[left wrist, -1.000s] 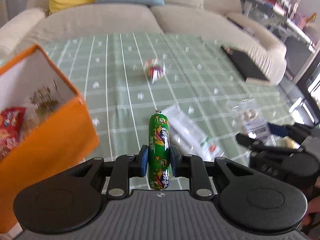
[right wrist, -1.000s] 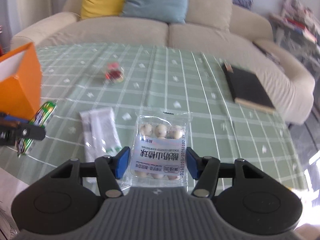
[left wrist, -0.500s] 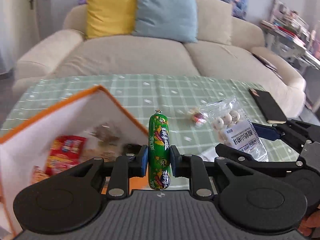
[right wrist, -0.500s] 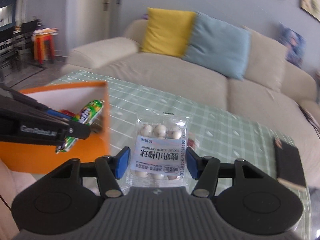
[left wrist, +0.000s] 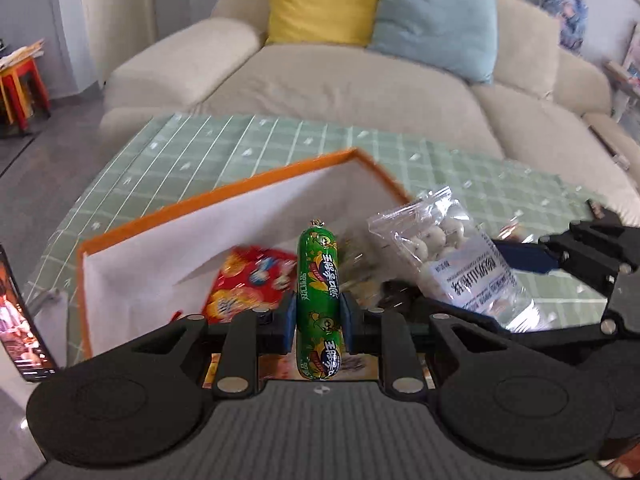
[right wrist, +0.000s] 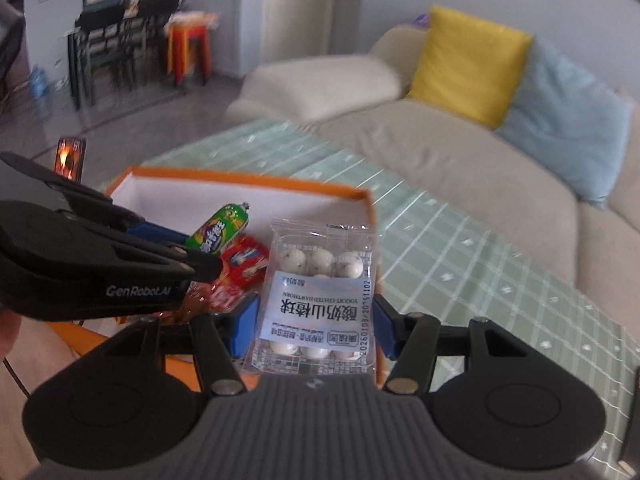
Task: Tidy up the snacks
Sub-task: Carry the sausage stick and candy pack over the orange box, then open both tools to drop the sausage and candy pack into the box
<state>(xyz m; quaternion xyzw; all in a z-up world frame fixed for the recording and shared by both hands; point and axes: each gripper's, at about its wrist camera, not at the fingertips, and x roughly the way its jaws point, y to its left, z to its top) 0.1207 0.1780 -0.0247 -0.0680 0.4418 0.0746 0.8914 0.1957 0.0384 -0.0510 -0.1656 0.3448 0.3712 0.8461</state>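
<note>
- Overhead of the orange box (left wrist: 224,196), both grippers hang close together; its white inner walls stand open to the top, and its far corner points toward the beige sofa (left wrist: 360,92).
- Around the box the green checked tablecloth (left wrist: 208,148) runs bare on the far side up to the table edge just before the sofa; to the right of the box it also lies bare in the right wrist view.
- Inside the box a red snack packet (left wrist: 250,284) lies on the floor against the white wall, with other wrappers beside it too blurred to name.
- At the left edge of the table stands a phone (left wrist: 20,316) with a lit screen, just outside the box's left wall.
- Left gripper (left wrist: 318,314): its blue pads are pressed closed onto the middle of a green sausage stick (left wrist: 318,280), which stands upright between them, clipped end up, above the box interior.
- Right gripper (right wrist: 316,320): its blue pads are set wide and clamp the two side edges of a clear bag of yogurt-coated hawthorn balls (right wrist: 320,296), label facing the camera, held over the box's near right corner.
- From the right wrist view the left gripper reaches in from the left, level and pointing across the box; from the left wrist view the right gripper enters from the right, its bag just beside the sausage but apart from it.
</note>
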